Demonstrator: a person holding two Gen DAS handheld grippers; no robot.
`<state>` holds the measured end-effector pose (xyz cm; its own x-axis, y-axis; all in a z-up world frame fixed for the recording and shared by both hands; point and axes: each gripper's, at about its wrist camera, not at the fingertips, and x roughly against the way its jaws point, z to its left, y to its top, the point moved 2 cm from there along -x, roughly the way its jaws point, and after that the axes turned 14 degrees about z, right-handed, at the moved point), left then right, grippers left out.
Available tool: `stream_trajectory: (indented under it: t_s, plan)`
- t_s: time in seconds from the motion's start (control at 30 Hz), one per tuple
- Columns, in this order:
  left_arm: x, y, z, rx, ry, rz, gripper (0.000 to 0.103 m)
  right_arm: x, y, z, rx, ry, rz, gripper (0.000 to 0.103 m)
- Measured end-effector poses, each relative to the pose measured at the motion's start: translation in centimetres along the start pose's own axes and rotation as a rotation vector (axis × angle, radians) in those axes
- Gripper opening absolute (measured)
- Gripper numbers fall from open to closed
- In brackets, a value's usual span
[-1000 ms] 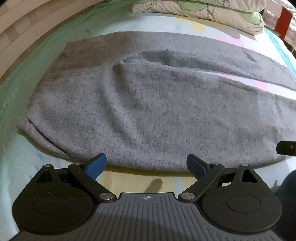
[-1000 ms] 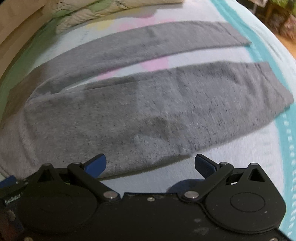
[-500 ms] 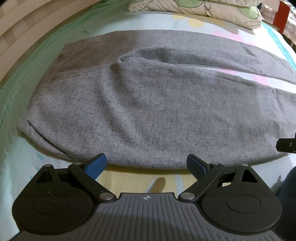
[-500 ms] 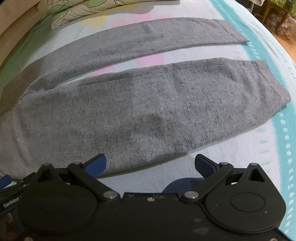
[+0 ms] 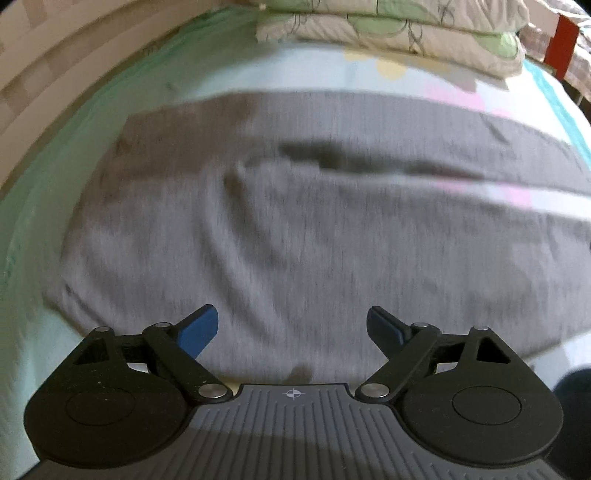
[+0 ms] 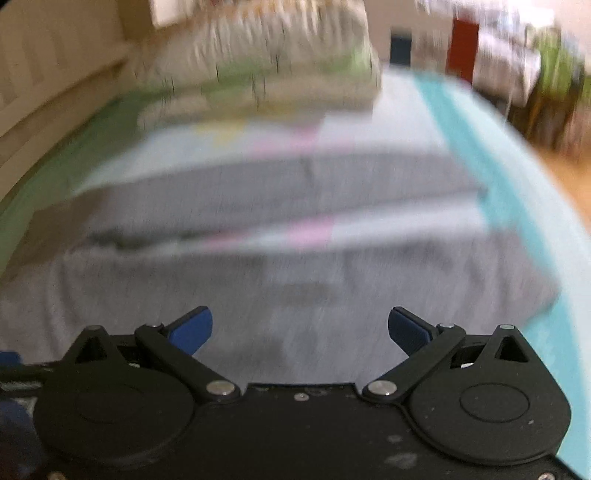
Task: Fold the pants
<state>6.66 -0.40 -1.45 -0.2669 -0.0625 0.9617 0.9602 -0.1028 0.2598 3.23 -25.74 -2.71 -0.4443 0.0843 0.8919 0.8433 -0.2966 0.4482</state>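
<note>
Nearest the left wrist camera, the left hand-held gripper [image 5: 291, 332] hangs over the near edge of the grey pants [image 5: 295, 236]. Its blue pads [image 5: 199, 332] stand wide apart and its jaws are closing, with nothing pinched between them; only the cloth lying below shows in the gap. The right hand-held gripper [image 6: 299, 328] likewise stands wide, its blue pads [image 6: 192, 328] clear of any fabric, holding nothing, above the near trouser leg.

The pants lie spread flat on the bed [image 5: 66, 155], on a pale sheet with mint-green and turquoise borders and pastel pink and yellow patches. In the left wrist view the waist end sits to the left, with a soft crease near the crotch, and the two legs run off to the right, a strip of sheet showing between them. In the right wrist view, heavily blurred, the near leg [image 6: 295, 288] and the far leg [image 6: 288, 184] lie side by side, apart, with their ends toward the turquoise border [image 6: 517, 192] on the right.

Beyond the pants, stacked pillows [image 5: 399, 29] with a green leaf pattern rest at the far side of the bed. A red upright object [image 6: 461, 48] stands past the bed's far right corner; it is too blurred to tell what it is.
</note>
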Motion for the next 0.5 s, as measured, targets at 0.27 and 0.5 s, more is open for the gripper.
stream_trajectory:
  t_s: [0.27,0.5]
  plan:
    - [-0.9,7.3,-0.5,-0.041,0.046,-0.063,0.087,-4.2,8.9,-2.3,0.12,-0.058,0.001,0.103]
    - [-3.7,13.4,0.2,-0.021,0.02,-0.031,0.08,-11.8,17.4,-4.5,0.209,0.057,0.093,0.068]
